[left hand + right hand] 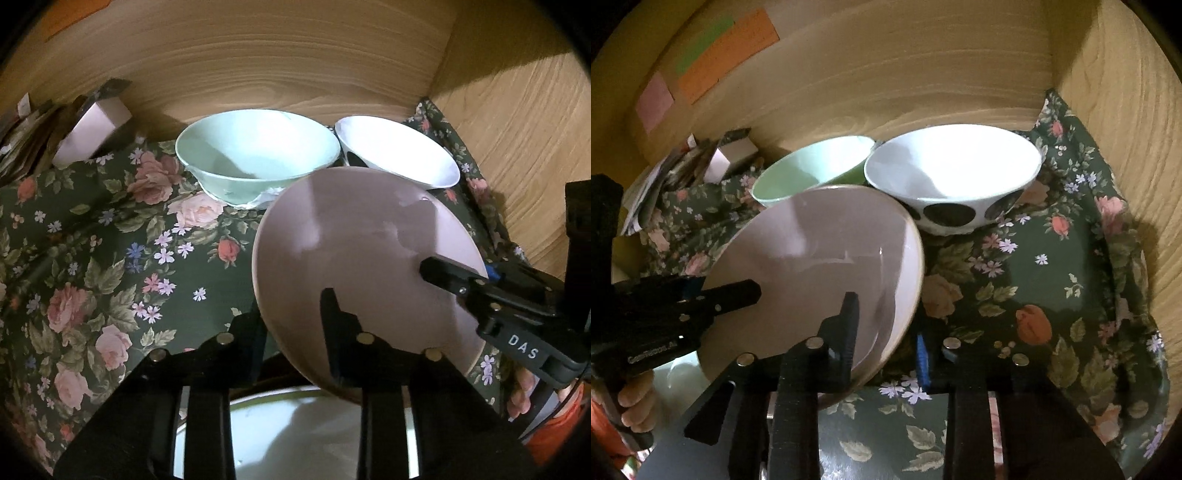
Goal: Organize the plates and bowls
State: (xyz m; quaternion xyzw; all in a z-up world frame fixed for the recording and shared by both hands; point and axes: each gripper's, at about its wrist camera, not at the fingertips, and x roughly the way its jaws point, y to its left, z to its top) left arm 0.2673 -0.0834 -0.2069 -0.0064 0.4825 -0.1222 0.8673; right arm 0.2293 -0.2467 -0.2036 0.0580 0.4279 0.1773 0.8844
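Status: one item in hand, stacking not yet complete.

The left gripper point(295, 314) is pinched on the near rim of the pink plate point(354, 251), one finger on the upper face and the other below the rim. The right gripper point(886, 321) is pinched on the same plate point(827, 251) at its own near edge — one finger on top, the blue-padded finger underneath. Each gripper is visible in the other's view, clamped to the plate from the side. The plate is tilted and held clear of the floral cloth point(92, 240).

Ahead of both grippers, against the wooden back wall point(277, 66), stand two bowls side by side: the green bowl point(255, 158) and the white bowl with dark spots point(953, 177). They appear touching or nearly so, and neither is nested in the other.

Directly beneath the left gripper lies a second plate, pale with a greenish rim point(295, 424), flat on the cloth.

Judgement: the task is at an early-to-middle stage. The pink plate has still to be set down — likely on the plate below or in a chosen spot. Whether the bowls need nesting cannot be determined.
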